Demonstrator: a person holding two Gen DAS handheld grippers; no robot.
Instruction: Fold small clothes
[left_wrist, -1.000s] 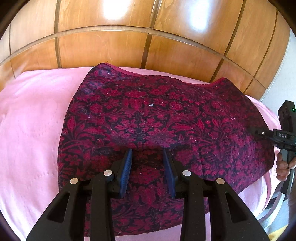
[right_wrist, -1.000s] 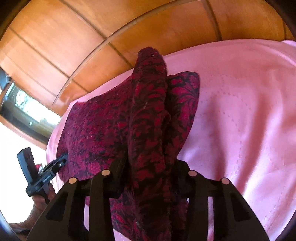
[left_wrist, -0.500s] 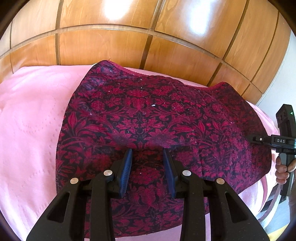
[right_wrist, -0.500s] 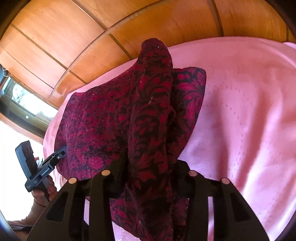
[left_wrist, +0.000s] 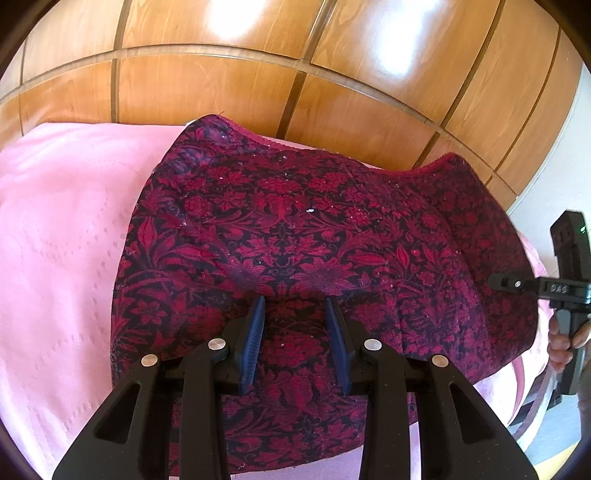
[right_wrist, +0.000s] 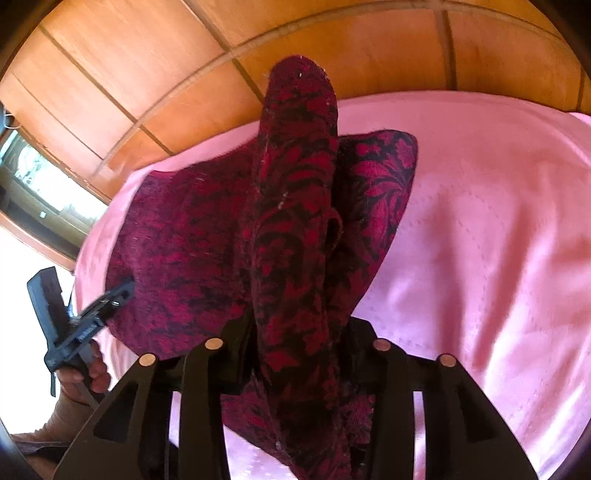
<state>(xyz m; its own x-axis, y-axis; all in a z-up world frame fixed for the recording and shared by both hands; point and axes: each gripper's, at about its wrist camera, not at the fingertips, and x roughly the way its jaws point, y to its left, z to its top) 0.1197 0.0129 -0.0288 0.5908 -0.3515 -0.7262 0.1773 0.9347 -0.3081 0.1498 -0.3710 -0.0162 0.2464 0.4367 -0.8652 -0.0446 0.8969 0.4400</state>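
A dark red and black floral garment (left_wrist: 303, 240) lies spread on a pink blanket (left_wrist: 59, 258). My left gripper (left_wrist: 295, 308) hovers over its near part with the jaws apart and nothing between them. My right gripper (right_wrist: 295, 332) is shut on a bunched fold of the garment (right_wrist: 295, 206), which rises between the fingers and hides the tips. In the left wrist view the right gripper (left_wrist: 517, 284) is at the garment's right edge. In the right wrist view the left gripper (right_wrist: 110, 299) is at the garment's left edge.
A glossy wooden panelled wall (left_wrist: 258, 74) stands right behind the blanket. A window (right_wrist: 33, 184) shows at the left of the right wrist view. The blanket stretches wide to the right of the garment (right_wrist: 498, 258).
My right gripper has lifted its fold of the garment higher and drawn it closer. The left gripper stays open over the cloth and has shifted slightly.
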